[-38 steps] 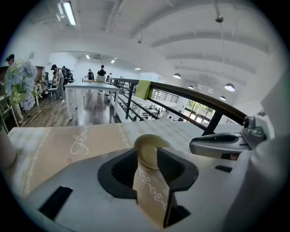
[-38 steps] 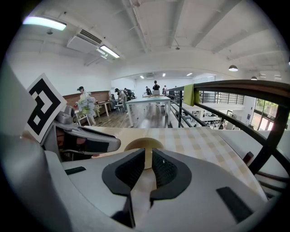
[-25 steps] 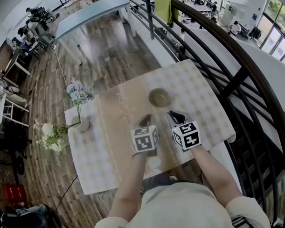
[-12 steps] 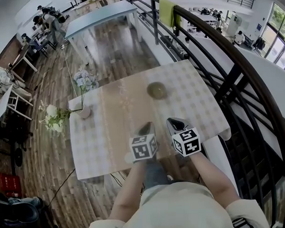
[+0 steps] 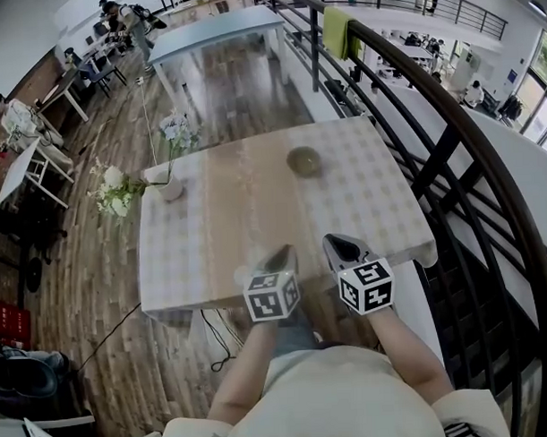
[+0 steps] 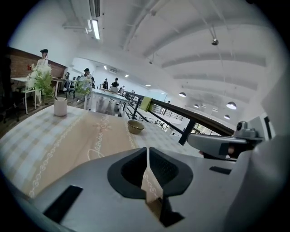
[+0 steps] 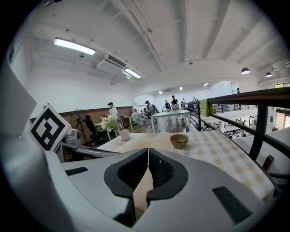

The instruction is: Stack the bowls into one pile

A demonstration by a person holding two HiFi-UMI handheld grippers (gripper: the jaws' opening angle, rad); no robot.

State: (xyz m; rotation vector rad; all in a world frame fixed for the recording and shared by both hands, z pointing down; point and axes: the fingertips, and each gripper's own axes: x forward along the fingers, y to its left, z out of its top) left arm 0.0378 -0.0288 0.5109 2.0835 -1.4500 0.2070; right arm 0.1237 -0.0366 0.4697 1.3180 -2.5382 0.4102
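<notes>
Both claws are sitting farther back than a second ago, now over the near edge of the desk [image 5: 381, 209] and well apart from the bowl pile [image 5: 305, 160]; pile is staying at the desk's far middle, bowl count not readable; left claw [image 5: 279, 255] has just been closing, jaws now meeting on nothing; right claw [image 5: 342, 247] is likewise showing jaws together, empty; pile is lying straight ahead, between the two claws' lines, neither hand clearly nearer; no loose bowl is showing, so stacking is looking finished; flower vase [image 5: 171, 188] is standing far left.
</notes>
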